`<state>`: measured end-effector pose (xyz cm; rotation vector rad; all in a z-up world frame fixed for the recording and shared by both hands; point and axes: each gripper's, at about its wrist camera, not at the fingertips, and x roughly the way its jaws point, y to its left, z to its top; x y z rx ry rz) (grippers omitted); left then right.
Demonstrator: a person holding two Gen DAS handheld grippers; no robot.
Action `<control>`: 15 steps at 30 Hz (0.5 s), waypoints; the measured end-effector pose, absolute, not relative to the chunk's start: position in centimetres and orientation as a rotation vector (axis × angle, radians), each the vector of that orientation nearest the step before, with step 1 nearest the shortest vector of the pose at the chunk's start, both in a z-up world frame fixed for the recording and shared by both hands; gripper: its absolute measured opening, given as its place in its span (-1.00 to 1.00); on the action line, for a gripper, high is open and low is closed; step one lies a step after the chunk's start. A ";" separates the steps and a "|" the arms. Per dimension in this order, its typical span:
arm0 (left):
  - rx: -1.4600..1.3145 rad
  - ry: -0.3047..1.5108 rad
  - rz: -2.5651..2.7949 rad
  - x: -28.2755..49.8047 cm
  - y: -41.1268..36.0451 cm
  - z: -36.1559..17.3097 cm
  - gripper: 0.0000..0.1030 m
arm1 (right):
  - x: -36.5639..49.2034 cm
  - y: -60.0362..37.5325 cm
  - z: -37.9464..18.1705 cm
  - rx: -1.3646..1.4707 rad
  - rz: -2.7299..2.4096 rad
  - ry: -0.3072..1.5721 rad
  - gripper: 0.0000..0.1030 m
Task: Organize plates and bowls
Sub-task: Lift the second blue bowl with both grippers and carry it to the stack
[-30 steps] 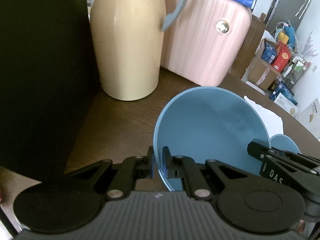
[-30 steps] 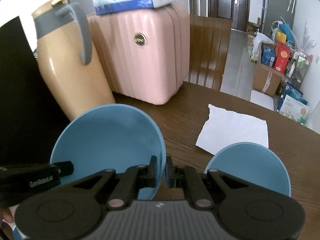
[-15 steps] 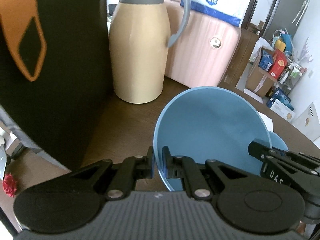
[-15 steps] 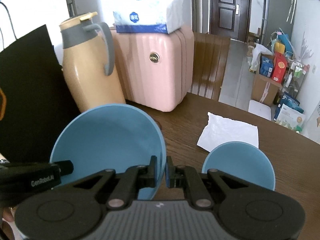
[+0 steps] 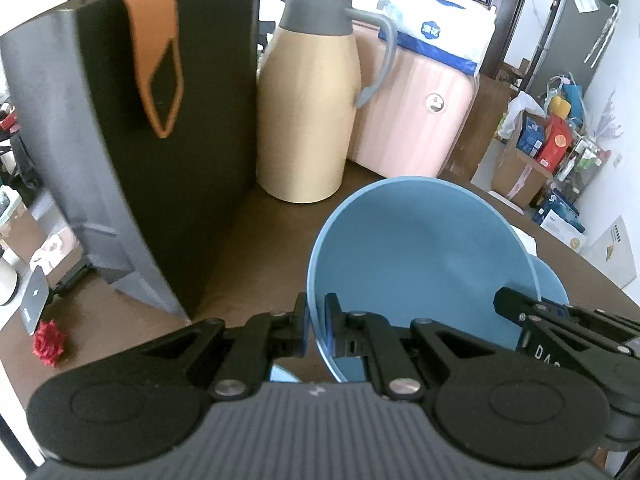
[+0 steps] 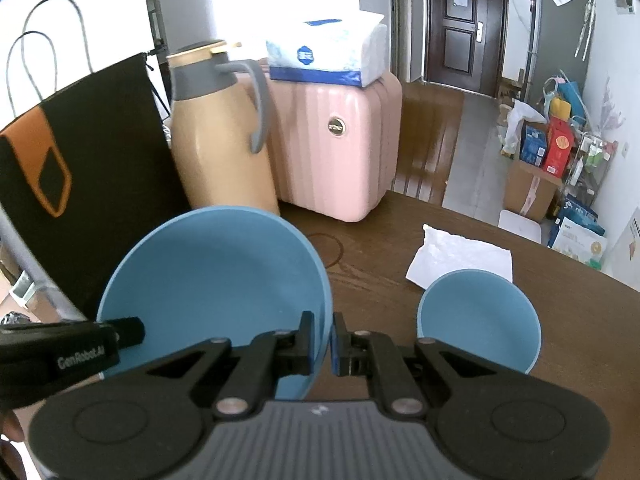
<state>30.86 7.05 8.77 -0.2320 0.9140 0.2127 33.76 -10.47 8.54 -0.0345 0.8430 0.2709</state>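
Observation:
A large blue bowl [image 6: 216,272] hangs tilted above the wooden table [image 6: 380,280], held by both grippers. My left gripper [image 5: 317,320] is shut on the rim of the large bowl [image 5: 420,264] at its left side. Across from it, my right gripper [image 6: 323,328] is shut on the right side of the rim. A smaller blue bowl [image 6: 478,320] stands on the table to the right, below and apart from the held bowl; in the left wrist view only an edge of this smaller bowl [image 5: 554,284] shows behind the large one.
A beige thermos jug [image 6: 224,140], a black paper bag [image 6: 88,168] and a pink case [image 6: 336,148] topped with a tissue pack [image 6: 324,58] stand along the back. A white napkin [image 6: 460,256] lies behind the small bowl. A red rose [image 5: 48,342] lies at the left.
Both grippers have risen and drawn back with the large bowl between them. The jug, bag and small bowl now look farther off and lower. The grips have not changed.

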 end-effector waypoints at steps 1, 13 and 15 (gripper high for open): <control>-0.233 0.910 0.215 30.3 7.2 9.0 -0.84 | 33.3 -10.3 8.7 -0.035 0.273 0.840 -0.86; -0.241 0.880 0.241 24.7 8.8 10.3 -0.84 | 28.3 -8.5 10.2 -0.061 0.292 0.807 -0.86; -0.245 0.878 0.246 23.8 9.1 10.4 -0.84 | 27.5 -8.2 10.3 -0.063 0.296 0.804 -0.86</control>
